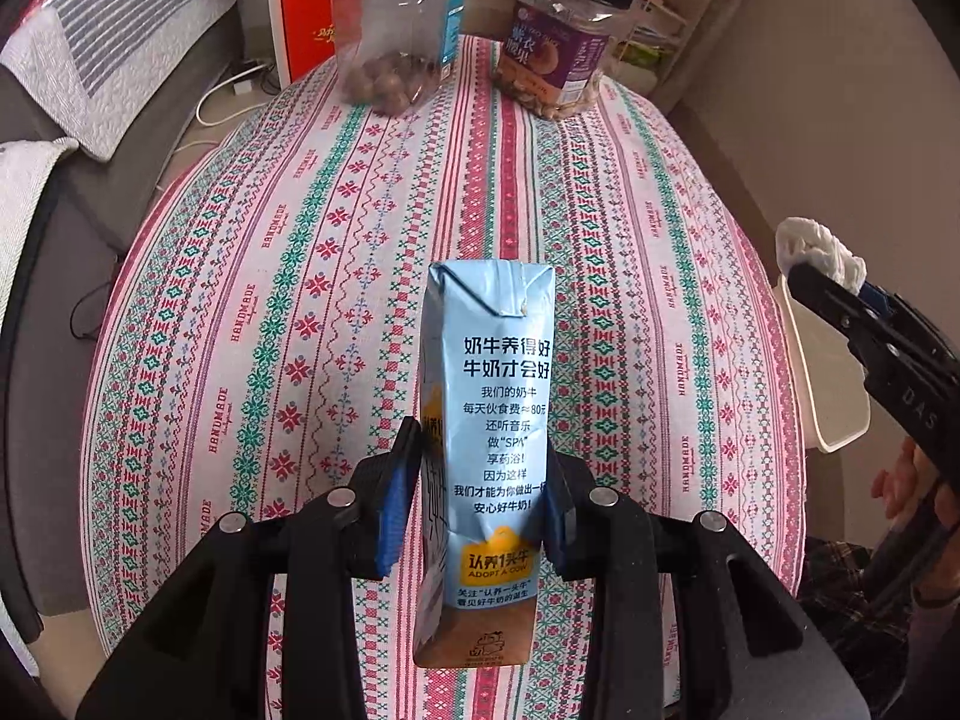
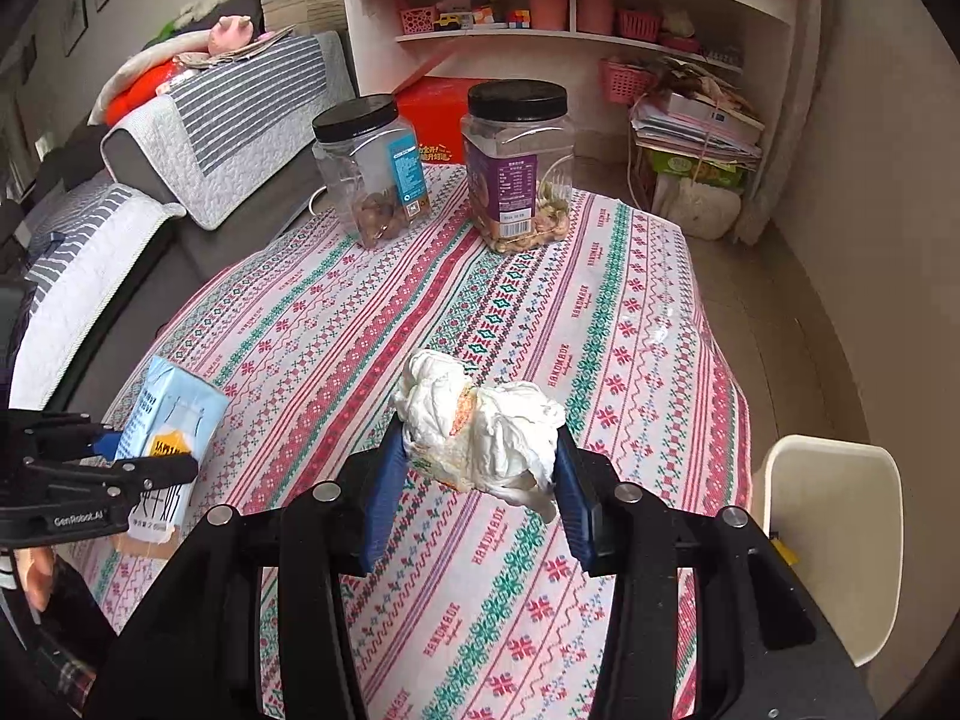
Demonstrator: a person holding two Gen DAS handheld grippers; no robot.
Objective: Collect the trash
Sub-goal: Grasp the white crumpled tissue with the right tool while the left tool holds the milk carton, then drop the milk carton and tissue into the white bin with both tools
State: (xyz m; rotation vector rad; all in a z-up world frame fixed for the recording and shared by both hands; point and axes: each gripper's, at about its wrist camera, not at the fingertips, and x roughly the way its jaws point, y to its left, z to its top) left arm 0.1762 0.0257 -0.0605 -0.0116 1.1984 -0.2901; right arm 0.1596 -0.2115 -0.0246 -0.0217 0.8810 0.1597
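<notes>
Patterned pink-and-green cloth covers the table (image 1: 372,276), and apart from two lidded snack jars (image 2: 372,168) at its far end nothing loose shows on it, so the picking-up part of the task looks done. The left gripper (image 1: 474,516) is clamped on the pale blue milk carton (image 1: 492,420), pinched across its lower half and held clear of the cloth, while the right gripper (image 2: 477,480) squeezes a crumpled white tissue wad (image 2: 480,432) between its blue pads, also above the table. What remains, I judge, is dropping both pieces into a bin, possibly the white container (image 2: 834,534) just beside the table's right edge.
</notes>
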